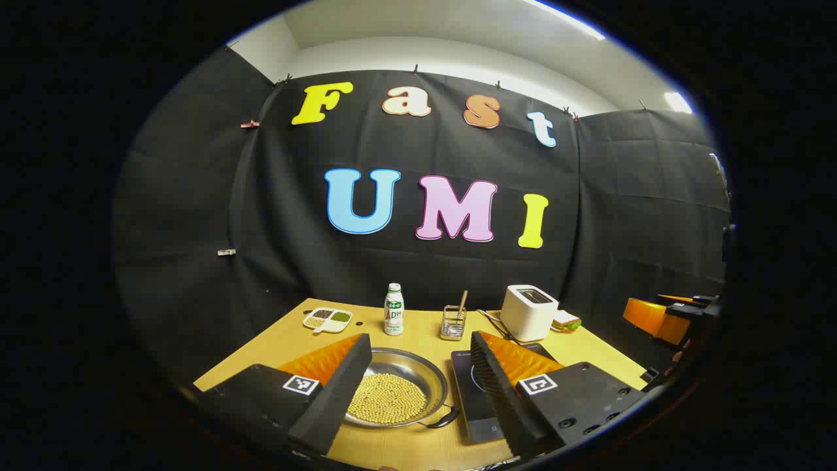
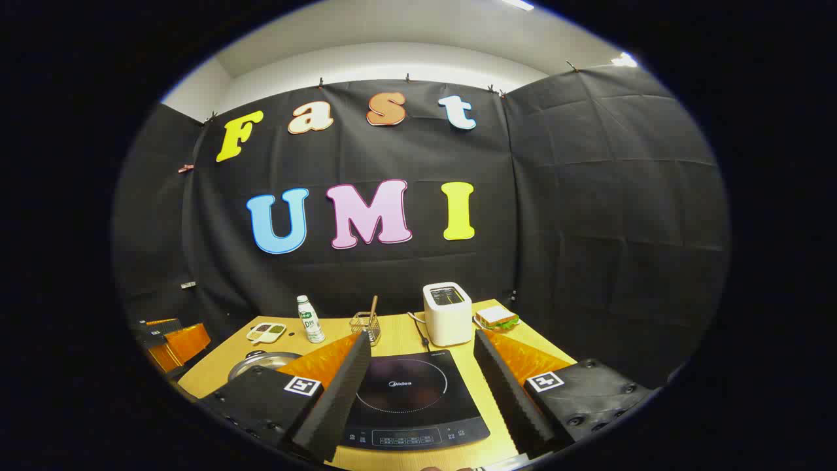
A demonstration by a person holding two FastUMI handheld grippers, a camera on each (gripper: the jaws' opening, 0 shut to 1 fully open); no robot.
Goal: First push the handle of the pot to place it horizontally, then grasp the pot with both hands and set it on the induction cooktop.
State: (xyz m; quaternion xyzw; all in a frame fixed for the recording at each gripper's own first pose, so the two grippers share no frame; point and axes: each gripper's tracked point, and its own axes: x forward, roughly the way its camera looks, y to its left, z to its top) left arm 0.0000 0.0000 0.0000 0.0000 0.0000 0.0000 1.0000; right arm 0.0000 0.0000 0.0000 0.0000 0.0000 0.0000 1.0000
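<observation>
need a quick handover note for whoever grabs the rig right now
Left tool: open, holding nothing, above the pot.
Right tool: open, holding nothing, above the induction cooktop.
The pot, full of yellow beans, sits on the table left of the cooktop; its black handle points toward the cooktop.
Done: no lift yet.
Left: check the handle is horizontal, grasp the pot with both tools, set it on the cooktop.

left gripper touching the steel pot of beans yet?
Apart. In the left gripper view the open left gripper hovers above the round steel pot of yellow beans, fingers framing it with the wooden table visible between.
</observation>
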